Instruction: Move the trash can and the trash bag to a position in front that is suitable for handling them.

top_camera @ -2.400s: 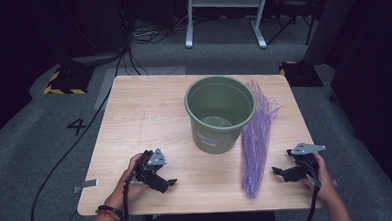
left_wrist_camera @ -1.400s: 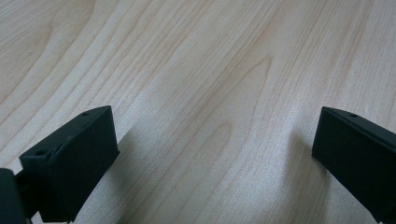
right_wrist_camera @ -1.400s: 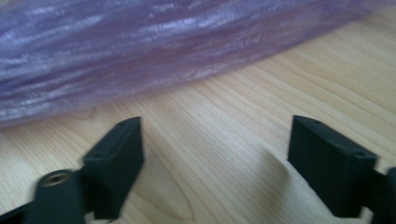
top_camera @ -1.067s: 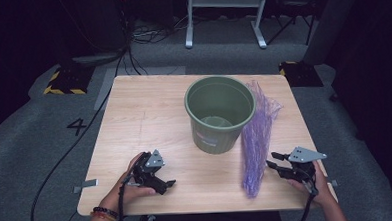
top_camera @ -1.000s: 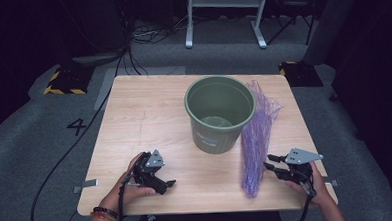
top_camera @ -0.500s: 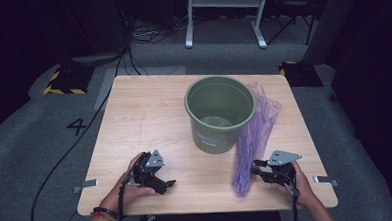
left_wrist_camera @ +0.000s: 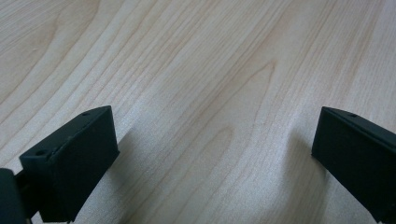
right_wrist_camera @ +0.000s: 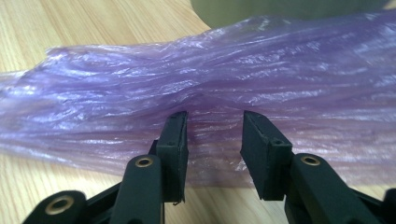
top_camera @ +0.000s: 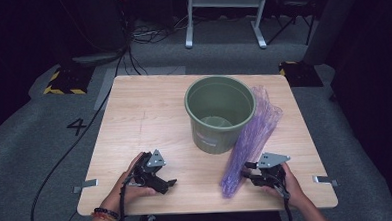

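A long crumpled purple plastic bag [top_camera: 255, 133] lies on the wooden table [top_camera: 144, 108] to the right of an upright green bucket [top_camera: 219, 114]. My right gripper [top_camera: 247, 169] is at the bag's near end. In the right gripper view the bag [right_wrist_camera: 233, 79] runs across just beyond my right gripper [right_wrist_camera: 215, 135], with the bucket [right_wrist_camera: 280, 9] behind it. The jaws have just been opening and stand partly apart, the film's edge lying between the tips without being pinched. My left gripper [top_camera: 167, 184] rests on the table at the near left. Its jaws [left_wrist_camera: 215, 154] are wide apart over bare wood.
The bucket stands mid-table, touching the bag's far half. Small tape tabs stick out at the table's near left [top_camera: 84, 185] and near right [top_camera: 324, 180] edges. Cables and a white frame stand [top_camera: 224, 9] are on the floor beyond the table.
My right gripper has slid left up to the bag's near end, and that end has swung left with it. The left hand has stayed put.
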A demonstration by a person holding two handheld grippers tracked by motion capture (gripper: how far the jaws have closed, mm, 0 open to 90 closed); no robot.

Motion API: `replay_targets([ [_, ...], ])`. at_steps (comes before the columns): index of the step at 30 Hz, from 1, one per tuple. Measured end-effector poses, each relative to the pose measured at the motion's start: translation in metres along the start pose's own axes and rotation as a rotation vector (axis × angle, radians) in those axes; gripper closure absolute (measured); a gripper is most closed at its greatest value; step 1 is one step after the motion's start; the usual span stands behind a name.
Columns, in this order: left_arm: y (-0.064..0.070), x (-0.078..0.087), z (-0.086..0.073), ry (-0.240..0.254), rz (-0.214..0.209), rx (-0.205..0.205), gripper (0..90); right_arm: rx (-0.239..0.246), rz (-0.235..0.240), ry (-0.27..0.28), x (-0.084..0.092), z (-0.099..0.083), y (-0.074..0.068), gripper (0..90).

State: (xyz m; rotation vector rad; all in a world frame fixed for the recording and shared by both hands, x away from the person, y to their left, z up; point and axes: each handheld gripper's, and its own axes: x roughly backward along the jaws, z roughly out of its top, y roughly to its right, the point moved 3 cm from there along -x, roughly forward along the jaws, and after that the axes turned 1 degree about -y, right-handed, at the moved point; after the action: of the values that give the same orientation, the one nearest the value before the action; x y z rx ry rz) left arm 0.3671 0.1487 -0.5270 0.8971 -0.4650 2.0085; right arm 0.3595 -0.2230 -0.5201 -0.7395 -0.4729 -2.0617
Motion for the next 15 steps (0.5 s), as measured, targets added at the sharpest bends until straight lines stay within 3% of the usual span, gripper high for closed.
replay_targets([
  [12, 0.01, -0.004, 0.007, -0.001, 0.024, 0.023, 1.9, 0.031, 0.013, -0.004, -0.009, 0.009, -0.013, 49.6],
  [15, 0.015, -0.006, 0.01, 0.007, 0.02, 0.025, 11.8, 0.026, 0.003, -0.009, -0.01, 0.01, -0.015, 44.1],
])
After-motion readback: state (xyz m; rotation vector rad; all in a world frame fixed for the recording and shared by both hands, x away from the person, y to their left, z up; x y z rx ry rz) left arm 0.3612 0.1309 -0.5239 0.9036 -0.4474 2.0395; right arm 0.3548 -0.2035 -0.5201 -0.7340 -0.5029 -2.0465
